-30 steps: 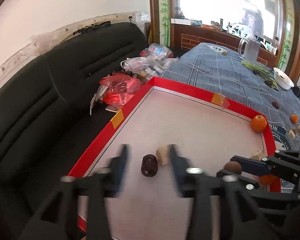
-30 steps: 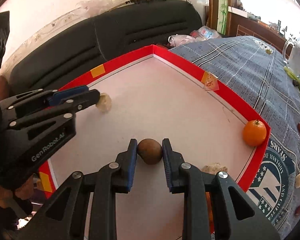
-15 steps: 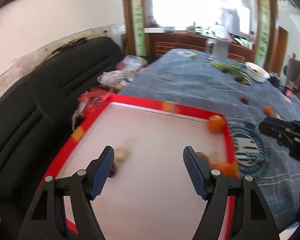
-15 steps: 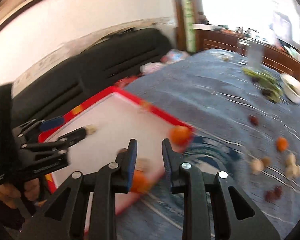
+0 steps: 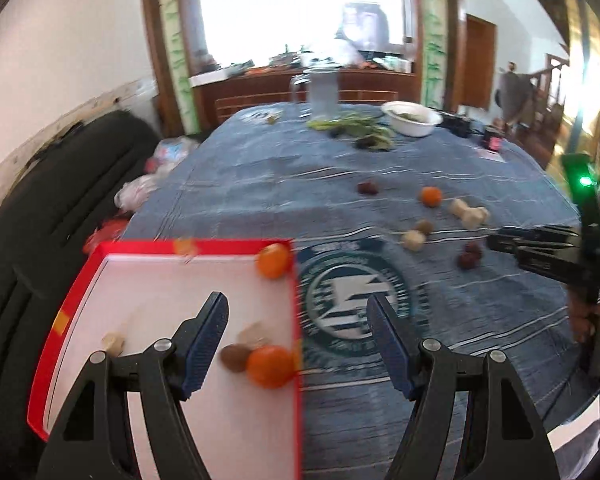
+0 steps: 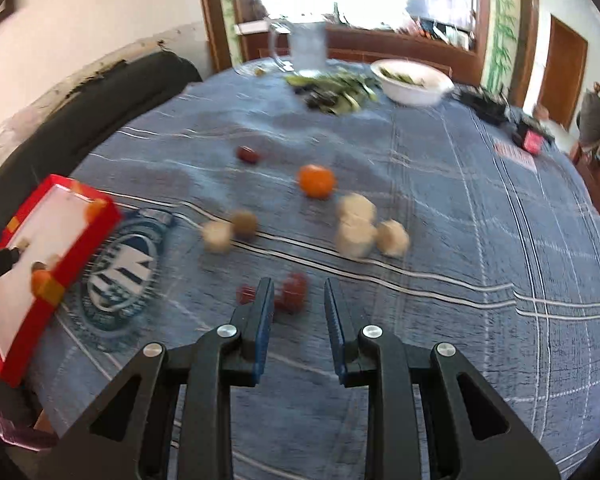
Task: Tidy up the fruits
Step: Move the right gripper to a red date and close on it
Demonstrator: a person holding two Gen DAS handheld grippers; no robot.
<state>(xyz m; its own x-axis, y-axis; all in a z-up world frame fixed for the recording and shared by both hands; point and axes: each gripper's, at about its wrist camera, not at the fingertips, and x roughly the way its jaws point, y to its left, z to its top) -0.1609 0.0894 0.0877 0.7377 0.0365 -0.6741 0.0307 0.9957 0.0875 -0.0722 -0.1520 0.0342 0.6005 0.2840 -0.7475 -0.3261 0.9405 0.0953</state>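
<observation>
A red-rimmed white tray (image 5: pixel 80 280) holds two oranges (image 5: pixel 274 261), a brown fruit (image 5: pixel 236 357) and pale pieces. My left gripper (image 5: pixel 296 320) is wide open and empty above the tray's right edge. My right gripper (image 6: pixel 298 300) is partly open and empty just above dark red fruits (image 6: pixel 292 294) on the blue cloth. It also shows in the left wrist view (image 5: pixel 540 244). Loose on the cloth lie an orange (image 6: pixel 317 181), a brown fruit (image 6: pixel 245 223), several pale pieces (image 6: pixel 356 232) and another red fruit (image 6: pixel 247 154).
A white bowl (image 6: pixel 412 80), green vegetables (image 6: pixel 340 92) and a glass jug (image 6: pixel 306 46) stand at the table's far end. A black sofa (image 5: pixel 28 208) runs along the left. The tray (image 6: pixel 40 240) sits at the table's left edge.
My right gripper let go of the brown fruit in the tray and swung right over the loose fruits. My left gripper opened wide and turned right, away from the dark fruit.
</observation>
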